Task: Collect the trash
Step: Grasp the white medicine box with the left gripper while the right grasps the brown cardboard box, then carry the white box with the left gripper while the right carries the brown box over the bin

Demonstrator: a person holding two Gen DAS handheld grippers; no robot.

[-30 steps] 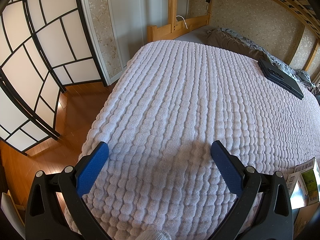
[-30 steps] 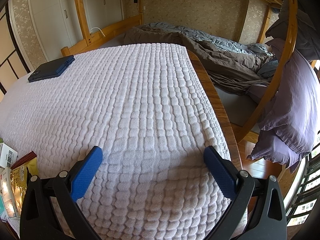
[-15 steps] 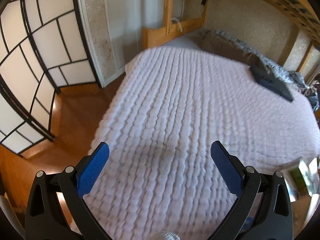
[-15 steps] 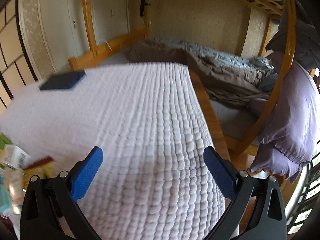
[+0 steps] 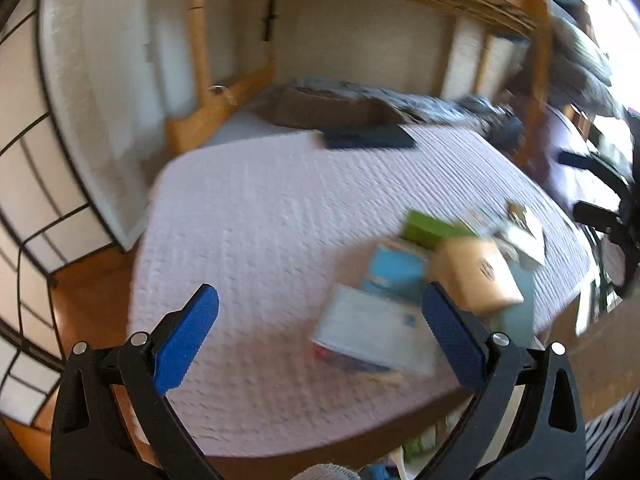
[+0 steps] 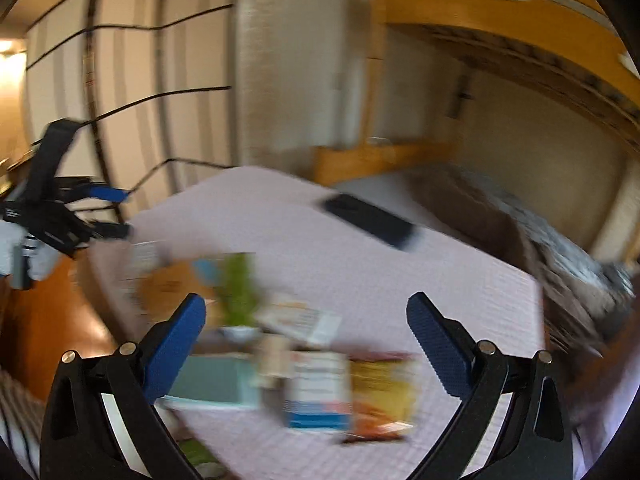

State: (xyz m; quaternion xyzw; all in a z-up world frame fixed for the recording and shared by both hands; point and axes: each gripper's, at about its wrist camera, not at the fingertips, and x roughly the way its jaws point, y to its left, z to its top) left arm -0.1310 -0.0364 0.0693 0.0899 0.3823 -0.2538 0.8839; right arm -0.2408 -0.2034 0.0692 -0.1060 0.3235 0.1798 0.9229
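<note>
Covering most of both views, the pale quilted blanket (image 5: 260, 240) serves as the landmark, spread over a surface whose wooden edge shows at its near border. Behind the blanket stands a wooden bunk frame (image 5: 224, 96) with rumpled grey-brown bedding (image 5: 332, 108), and a paper-panelled screen (image 5: 24, 184) rises off its left side above a wood floor (image 5: 88, 304). On the blanket's far part lies a dark flat case (image 5: 368, 138). On its near right part sits the trash pile (image 5: 432, 280), motion-blurred: a tan cardboard box (image 5: 480, 276), a green box (image 5: 428, 230), a light blue packet (image 5: 396, 270), a white and blue box (image 6: 320, 392) and a yellow snack bag (image 6: 380, 392). The left gripper (image 5: 320, 344) hangs over the blanket's near edge, jaws spread wide and empty; the right gripper (image 6: 306, 346) hovers above the pile, likewise wide apart, holding nothing.
</note>
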